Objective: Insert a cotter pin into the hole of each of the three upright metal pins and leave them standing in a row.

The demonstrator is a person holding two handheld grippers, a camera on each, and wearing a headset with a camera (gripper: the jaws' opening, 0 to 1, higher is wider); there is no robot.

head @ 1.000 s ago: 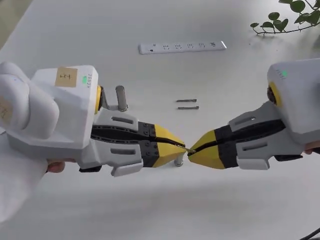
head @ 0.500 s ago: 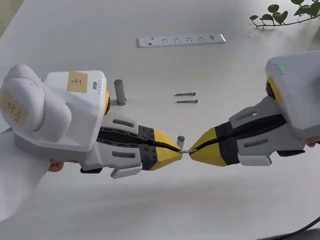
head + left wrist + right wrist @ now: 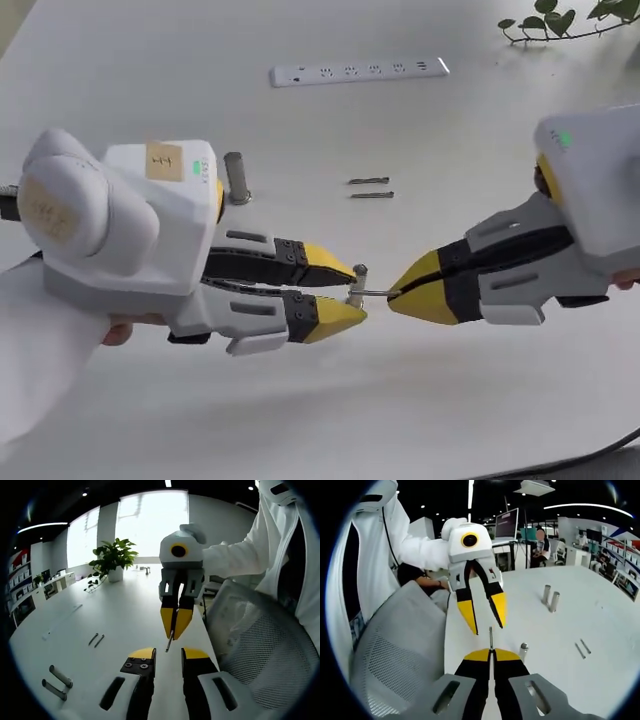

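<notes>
Between the earlier frames and now, the left hand-held gripper [image 3: 357,292] has gone from pinched shut at the cotter pin [image 3: 372,293] to jaws spread apart and gripping nothing. The right hand-held gripper [image 3: 392,293] is clamped on one end of that cotter pin, so its free end projects roughly level toward the upright metal pin [image 3: 359,273] standing on the desk [image 3: 300,420]. We judge that the left side has let go so that one gripper alone steers the cotter pin to the hole, with the open jaws placed near the metal pin to steady it if needed. In the head view the free end reaches the metal pin; in the right gripper view the metal pin stands just beside the cotter pin, so we cannot tell whether it has entered the hole. A second metal pin [image 3: 236,178] stands further back, and two spare cotter pins [image 3: 370,188] lie side by side, well apart from the work. A tan sticker [image 3: 163,158] on the left gripper housing carries a handwritten mark that we cannot read. The white power strip [image 3: 358,72] shows no legible writing.
</notes>
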